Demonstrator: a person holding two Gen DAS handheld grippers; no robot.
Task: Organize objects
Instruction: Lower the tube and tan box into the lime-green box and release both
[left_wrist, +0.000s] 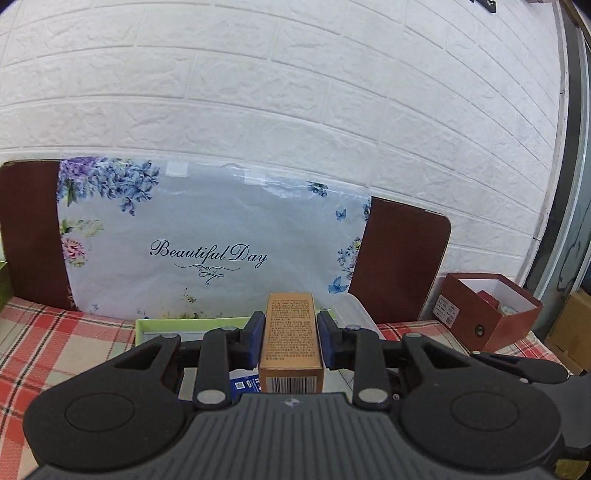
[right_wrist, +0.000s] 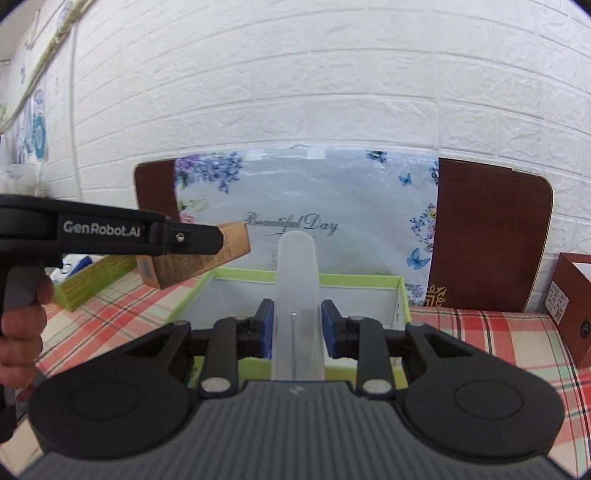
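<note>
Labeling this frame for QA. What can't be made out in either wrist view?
- Green tray floor: right wrist view, mostly hidden by the right gripper and its translucent case.
- Tan carton print: left wrist view, too small to read.
- Blue item under the left gripper: mostly covered by finger linkage.
- Red box contents: left wrist view, only a sliver shows above its wall.
- Left hand: cut off by the frame edge.

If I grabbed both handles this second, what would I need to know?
Left tongs: shut on the tan carton, held in the air beside the green tray.
Right tongs: shut on a frosted plastic case, held over the tray.
Done: both items picked up.
Left: probably set both into the tray. A red box stands to the right, open.
</note>
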